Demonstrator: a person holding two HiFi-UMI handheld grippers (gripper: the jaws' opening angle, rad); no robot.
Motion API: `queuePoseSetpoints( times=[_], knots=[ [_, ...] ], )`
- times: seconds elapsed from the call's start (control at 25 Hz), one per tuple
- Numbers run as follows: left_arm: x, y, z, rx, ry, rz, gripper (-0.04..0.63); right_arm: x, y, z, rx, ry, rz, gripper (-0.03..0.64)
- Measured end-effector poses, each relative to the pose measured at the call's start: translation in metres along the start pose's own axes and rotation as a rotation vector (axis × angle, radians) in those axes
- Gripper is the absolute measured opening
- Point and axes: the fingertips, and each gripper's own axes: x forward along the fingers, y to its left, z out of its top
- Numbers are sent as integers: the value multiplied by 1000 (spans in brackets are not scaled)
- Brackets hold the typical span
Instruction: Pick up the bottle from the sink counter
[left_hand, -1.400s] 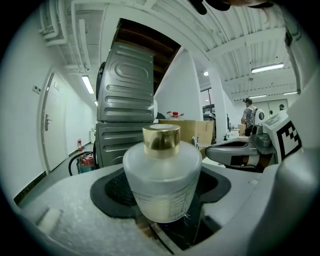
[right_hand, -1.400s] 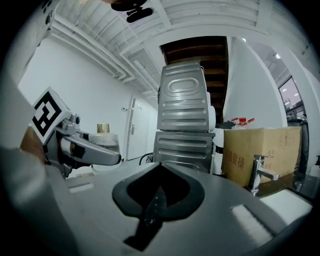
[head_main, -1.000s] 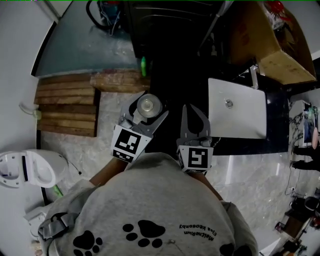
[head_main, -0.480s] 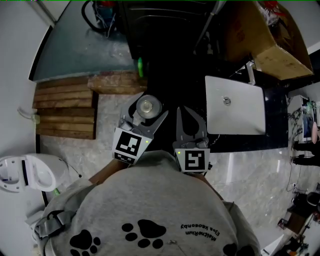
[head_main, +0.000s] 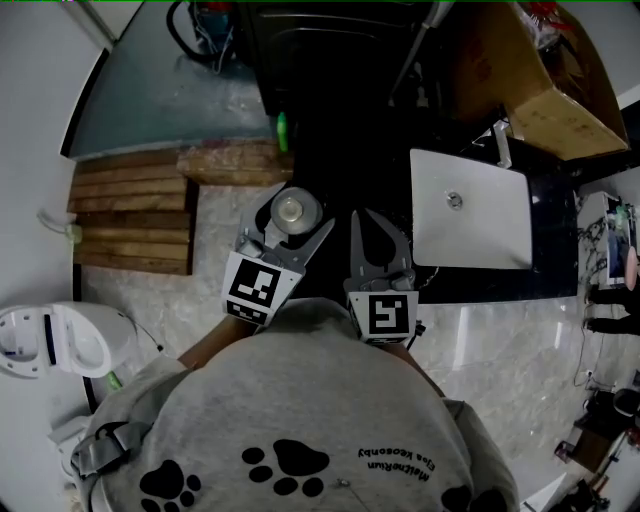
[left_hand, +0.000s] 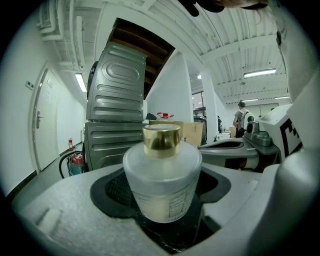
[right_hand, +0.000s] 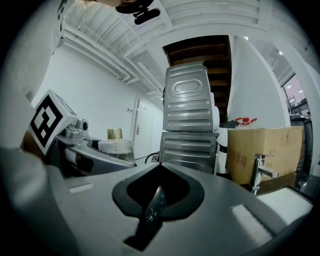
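Frosted bottle (left_hand: 161, 192) sits clamped between the left gripper (left_hand: 162, 170) jaws; right gripper (right_hand: 160, 167) jaws closed, empty.

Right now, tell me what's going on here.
A person holds a gripper in each hand at a dark counter beside a white sink. The left gripper is closed on a frosted bottle with a gold cap. The right gripper sits next to it, jaws together and empty.

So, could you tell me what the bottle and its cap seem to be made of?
The bottle: frosted, translucent white body, probably glass, possibly plastic; light glows through it. The cap: shiny gold with mirror-like highlights, likely metal or metallised plastic.
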Motion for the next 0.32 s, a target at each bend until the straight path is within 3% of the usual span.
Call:
queuePoseSetpoints(
  times=[0.32],
  knots=[
    [3, -1, 3, -3, -22, 53, 339, -2, -15, 1, 3, -27, -9, 0]
  ],
)
